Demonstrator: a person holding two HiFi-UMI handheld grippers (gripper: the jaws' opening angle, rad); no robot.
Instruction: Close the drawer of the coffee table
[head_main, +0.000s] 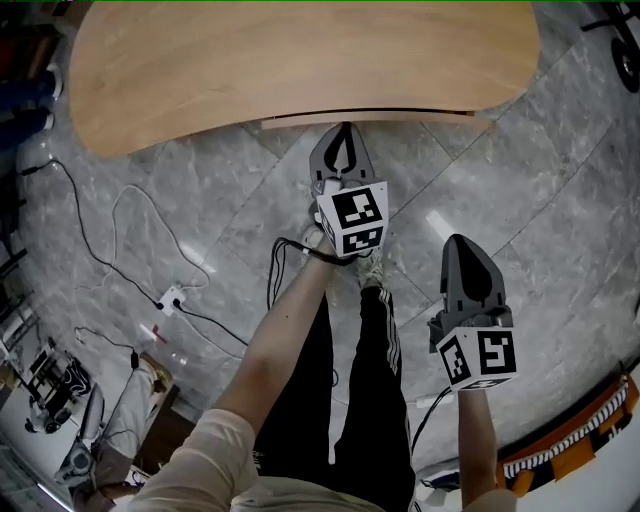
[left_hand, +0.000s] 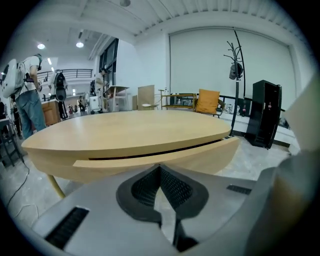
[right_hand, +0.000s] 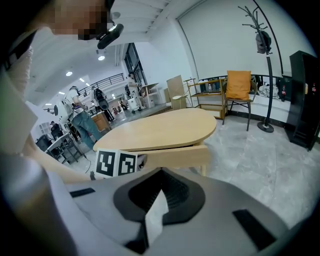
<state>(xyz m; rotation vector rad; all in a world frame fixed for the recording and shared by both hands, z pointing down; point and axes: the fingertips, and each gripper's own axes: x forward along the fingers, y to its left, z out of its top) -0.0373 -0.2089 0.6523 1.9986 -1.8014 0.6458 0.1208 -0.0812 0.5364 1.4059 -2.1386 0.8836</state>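
Note:
The light wooden coffee table (head_main: 300, 60) fills the top of the head view. Its drawer (head_main: 370, 119) sticks out slightly from the near edge. My left gripper (head_main: 346, 132) is shut with nothing in it, and its tips sit just in front of the drawer front. In the left gripper view the drawer front (left_hand: 200, 156) is a pale band under a dark gap, right beyond the closed left gripper (left_hand: 160, 167). My right gripper (head_main: 456, 243) hangs lower right over the floor, shut and empty. The right gripper view shows the right gripper (right_hand: 161, 172), the drawer (right_hand: 175, 156) and the left gripper's marker cube (right_hand: 116, 163).
Black cables (head_main: 120, 240) and a power strip (head_main: 172, 296) lie on the grey marble floor at the left. My legs (head_main: 350, 400) stand below the left gripper. A coat stand (left_hand: 235, 65), a black cabinet (left_hand: 265, 112) and an orange chair (left_hand: 207, 101) are behind the table, with people (left_hand: 27, 95) at the far left.

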